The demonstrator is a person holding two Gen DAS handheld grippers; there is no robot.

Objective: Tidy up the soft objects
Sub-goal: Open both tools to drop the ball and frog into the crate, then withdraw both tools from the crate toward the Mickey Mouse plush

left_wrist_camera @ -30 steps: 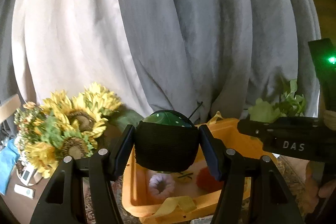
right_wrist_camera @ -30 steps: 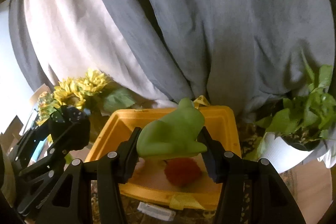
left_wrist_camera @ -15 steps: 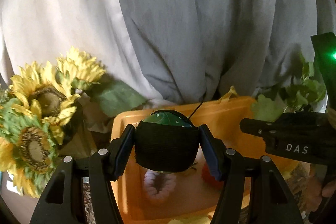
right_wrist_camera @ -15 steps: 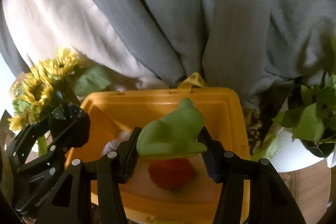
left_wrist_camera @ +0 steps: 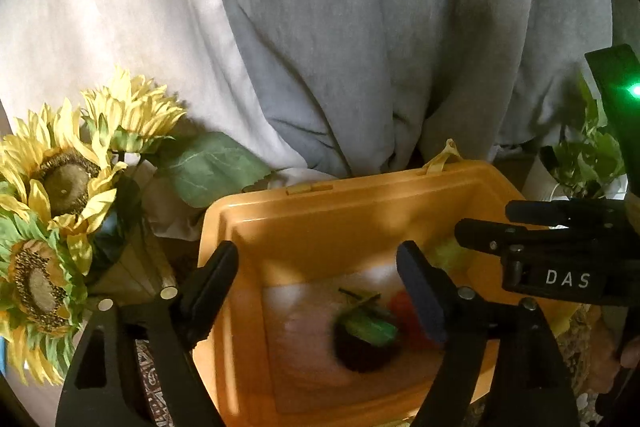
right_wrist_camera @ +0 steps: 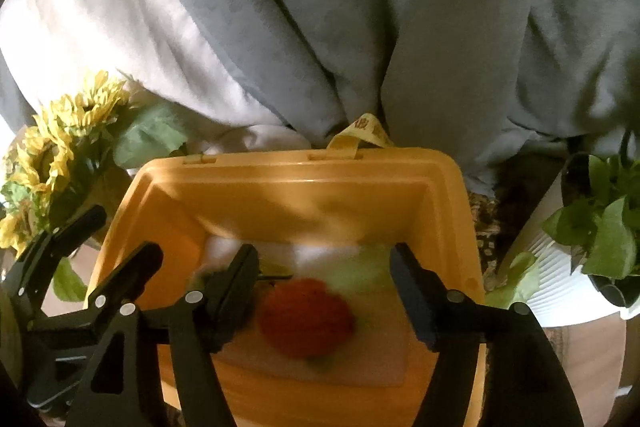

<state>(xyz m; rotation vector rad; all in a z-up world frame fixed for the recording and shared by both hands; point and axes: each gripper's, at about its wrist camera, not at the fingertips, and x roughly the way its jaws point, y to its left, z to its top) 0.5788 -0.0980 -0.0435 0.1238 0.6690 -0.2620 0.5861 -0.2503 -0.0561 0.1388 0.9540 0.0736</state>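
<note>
- The left gripper (left_wrist_camera: 316, 287) is seen with its jaws spread apart above the orange bin (left_wrist_camera: 352, 211); they have just been opening, and nothing is pressed between the pads.
- A dark round toy with a green top (left_wrist_camera: 364, 339) is seen blurred below the left gripper, inside the bin and clear of both fingers (whether it rests on the floor of the bin cannot be told).
- The right gripper (right_wrist_camera: 324, 267) is likewise held over the bin (right_wrist_camera: 288, 183) with its jaws parted; they too have just been opening, and no object is clamped.
- A green soft toy (right_wrist_camera: 356, 269) is shown as a pale blur between the right fingers, near the far wall inside the bin and apart from the pads.
- A red fuzzy ball (right_wrist_camera: 306, 319) is seen on the bin's floor, just in front of that green blur.
- Sunflowers (left_wrist_camera: 60, 179) stand left of the bin, a potted plant (right_wrist_camera: 600, 227) right of it, and grey curtains (left_wrist_camera: 360, 27) hang behind.
</note>
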